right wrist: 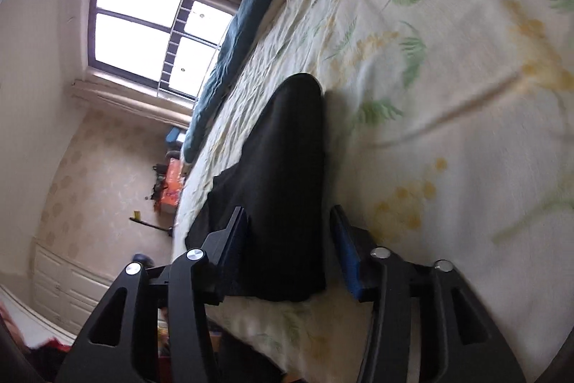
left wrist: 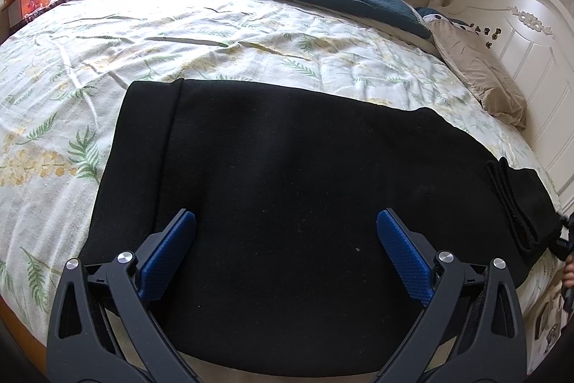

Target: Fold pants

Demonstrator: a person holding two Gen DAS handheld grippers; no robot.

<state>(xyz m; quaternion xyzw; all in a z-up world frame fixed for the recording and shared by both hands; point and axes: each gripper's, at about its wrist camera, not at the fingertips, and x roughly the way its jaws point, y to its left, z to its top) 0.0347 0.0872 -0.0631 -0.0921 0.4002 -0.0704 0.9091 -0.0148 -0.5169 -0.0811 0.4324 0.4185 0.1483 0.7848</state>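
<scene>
We see black pants [left wrist: 287,203] flat on the bed [left wrist: 89,67], left tool [left wrist: 286,234] spread apart above them, right tool [right wrist: 288,228] apart around their edge.

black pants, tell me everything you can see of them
The black pants look like soft, matte, faintly linty fabric, lying flat across the floral bedspread. One long fold edge runs near their left end. The open left gripper hovers over the middle; the open right gripper straddles the narrow end, which looks slightly raised.
</scene>
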